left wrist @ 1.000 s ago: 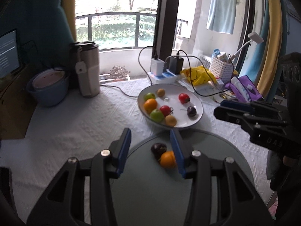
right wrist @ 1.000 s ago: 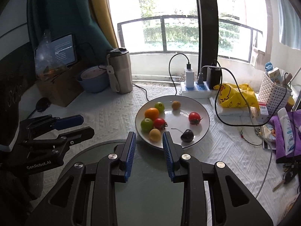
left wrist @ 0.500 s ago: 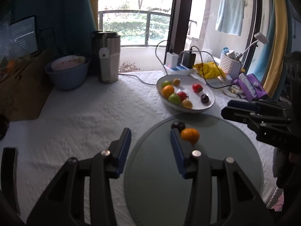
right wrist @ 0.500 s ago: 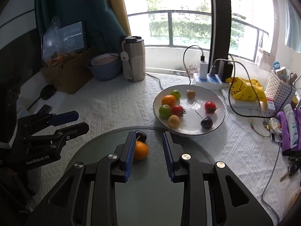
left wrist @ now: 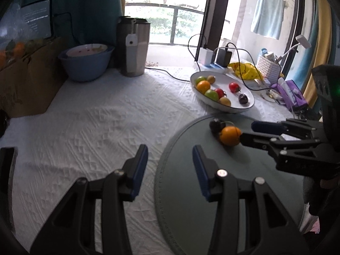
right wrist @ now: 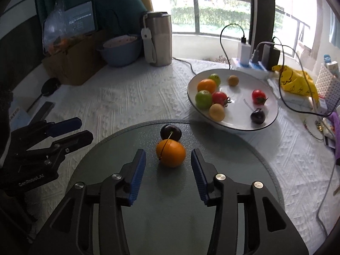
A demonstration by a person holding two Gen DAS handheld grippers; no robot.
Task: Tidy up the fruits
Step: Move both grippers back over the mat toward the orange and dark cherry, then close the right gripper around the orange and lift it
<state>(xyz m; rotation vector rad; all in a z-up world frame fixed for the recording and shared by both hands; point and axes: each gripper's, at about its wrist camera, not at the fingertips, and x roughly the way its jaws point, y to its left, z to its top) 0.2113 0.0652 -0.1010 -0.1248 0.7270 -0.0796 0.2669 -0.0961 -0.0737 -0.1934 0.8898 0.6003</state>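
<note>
Orange (right wrist: 170, 153) now sits between the released right claw (right wrist: 167, 171), at twelve o'clock, closer than before; left claw (left wrist: 170, 165) released, withdrawn.

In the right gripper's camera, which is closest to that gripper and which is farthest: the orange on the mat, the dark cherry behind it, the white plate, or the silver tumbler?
From the right gripper, nearest first:
1. Orange, on the grey mat, just ahead between the open fingers.
2. Dark cherry, right behind the orange, touching it.
3. White plate, farther off to the right, beyond the mat's edge.
4. Silver tumbler, at the back by the window.
</note>
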